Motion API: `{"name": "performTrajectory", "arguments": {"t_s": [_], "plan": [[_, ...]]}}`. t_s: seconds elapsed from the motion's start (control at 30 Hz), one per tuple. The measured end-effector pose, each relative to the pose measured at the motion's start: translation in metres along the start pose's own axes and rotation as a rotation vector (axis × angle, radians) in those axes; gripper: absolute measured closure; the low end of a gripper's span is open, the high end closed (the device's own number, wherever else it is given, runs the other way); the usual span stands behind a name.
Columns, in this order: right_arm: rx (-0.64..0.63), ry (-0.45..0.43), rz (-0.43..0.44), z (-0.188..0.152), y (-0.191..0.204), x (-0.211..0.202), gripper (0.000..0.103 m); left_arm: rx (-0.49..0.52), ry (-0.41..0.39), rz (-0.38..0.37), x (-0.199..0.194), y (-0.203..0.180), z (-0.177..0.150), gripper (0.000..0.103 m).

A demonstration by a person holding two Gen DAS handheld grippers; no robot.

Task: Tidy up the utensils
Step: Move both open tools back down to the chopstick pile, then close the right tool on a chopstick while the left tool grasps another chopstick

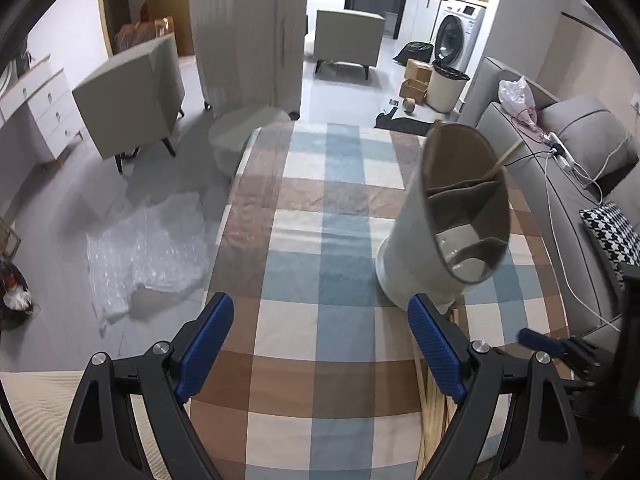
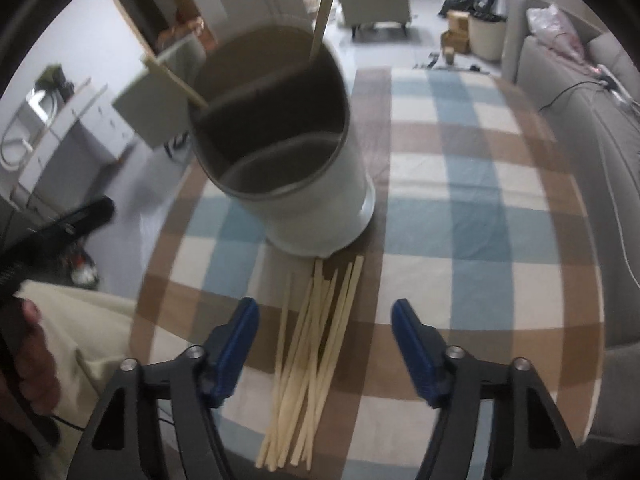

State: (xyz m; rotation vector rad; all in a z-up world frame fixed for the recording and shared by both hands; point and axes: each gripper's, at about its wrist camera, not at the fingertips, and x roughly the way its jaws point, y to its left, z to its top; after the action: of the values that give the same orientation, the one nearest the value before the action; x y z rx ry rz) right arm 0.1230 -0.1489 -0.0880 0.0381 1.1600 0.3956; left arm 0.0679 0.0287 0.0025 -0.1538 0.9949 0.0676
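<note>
While the checked tablecloth point(image 2: 472, 184) fills most of both views, its left edge drops off to grey floor, and its far edge shows beyond the utensil holder point(image 2: 320, 200). Open cloth lies to the right of the holder in the right wrist view and to its left in the left wrist view. A grey sofa point(image 1: 560, 184) runs along the cloth's right side.

That pale round holder stands upright on the cloth, divided inside into compartments, with two chopsticks already leaning out of its far part. Just in front of its base lies a loose bundle of wooden chopsticks point(image 2: 308, 360), fanned slightly, their far tips close to the holder's foot.

The right gripper point(image 2: 324, 344) points steeply down over the bundle, its blue-padded jaws apart with the chopsticks lying between them; no pad touches the sticks. Nothing is held.

The left gripper point(image 1: 320, 344) also tilts down, jaws spread wide over bare cloth, empty. The bundle sits just at and behind its right finger point(image 1: 436, 348), and the holder stands just beyond that finger. A hand point(image 2: 28, 360) shows at the right wrist view's left edge.
</note>
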Motion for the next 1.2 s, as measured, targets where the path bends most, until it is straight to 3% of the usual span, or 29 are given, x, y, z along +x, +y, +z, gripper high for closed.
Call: {"name": "performTrajectory", "arguments": {"t_s": [0.13,0.33,0.6,0.7,0.9,1.2], "plan": [[0.003,0.072,0.001,0.008,0.002,0.032,0.058,-0.031,0.025,-0.008,0.004,0.009,0.003,0.017],[-0.022,0.142,-0.034,0.013,0.010,0.072,0.075,-0.083,0.069,-0.014,0.013,0.028,0.004,0.017],[-0.054,0.113,-0.088,0.012,0.021,0.083,0.083,-0.149,0.108,-0.027,0.020,0.043,0.007,0.017],[-0.086,0.099,-0.118,0.009,0.027,0.081,0.097,-0.147,0.110,-0.026,0.021,0.044,0.008,0.017],[-0.064,0.078,-0.110,0.000,0.024,0.070,0.098,-0.116,0.140,-0.019,0.028,0.039,0.005,0.017],[0.133,0.005,-0.004,-0.018,-0.020,0.023,0.098,-0.028,0.248,-0.045,0.043,0.005,-0.011,0.017]]}}
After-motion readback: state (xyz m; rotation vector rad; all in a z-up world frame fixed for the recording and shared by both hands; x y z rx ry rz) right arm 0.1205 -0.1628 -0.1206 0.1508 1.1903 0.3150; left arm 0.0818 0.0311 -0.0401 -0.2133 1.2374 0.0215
